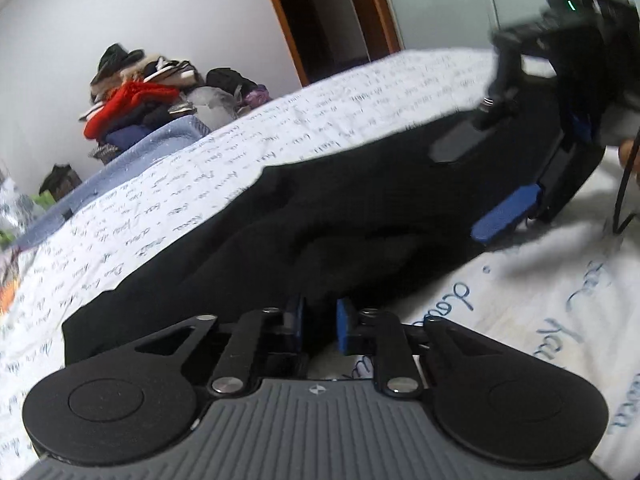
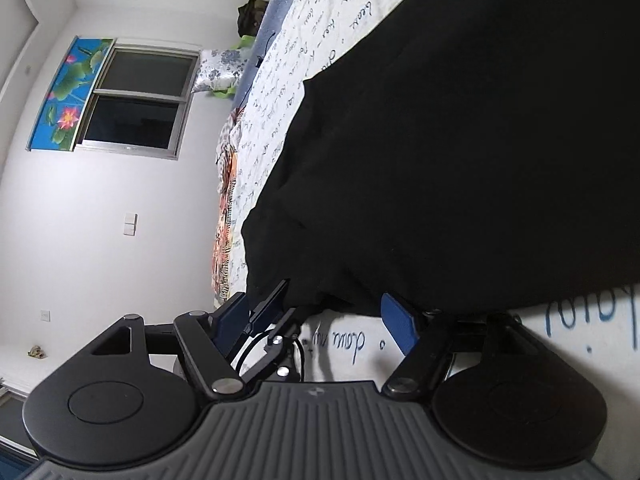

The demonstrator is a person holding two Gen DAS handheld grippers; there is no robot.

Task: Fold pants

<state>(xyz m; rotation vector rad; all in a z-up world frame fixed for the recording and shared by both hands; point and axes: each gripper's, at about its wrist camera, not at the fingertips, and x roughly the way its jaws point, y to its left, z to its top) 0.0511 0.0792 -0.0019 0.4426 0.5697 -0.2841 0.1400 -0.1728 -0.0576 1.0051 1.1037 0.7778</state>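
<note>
1. The pants [image 1: 320, 216] lie flat and dark on the bed [image 1: 200, 168], running along its near edge over the script-printed cover.
2. The left tongs [image 1: 320, 326] are nearly pressed together on a fold of the pants at that near edge; the cloth fills the gap.
3. The right tongs [image 2: 320, 320] stand spread at the pants' edge, holding nothing; the left wrist view shows them [image 1: 490, 168] resting on the cloth.
4. Risk: if the left tongs lift alone, the fold would likely skew and bunch, since only 1 point is pinched.
5. Risk: the right tongs may close on the cover along with the hem, dragging it.
6. The left wrist view alone shows the clothes pile [image 1: 136, 96] at the bed's far side.
7. The right wrist view alone shows the window [image 2: 136, 100].
</note>
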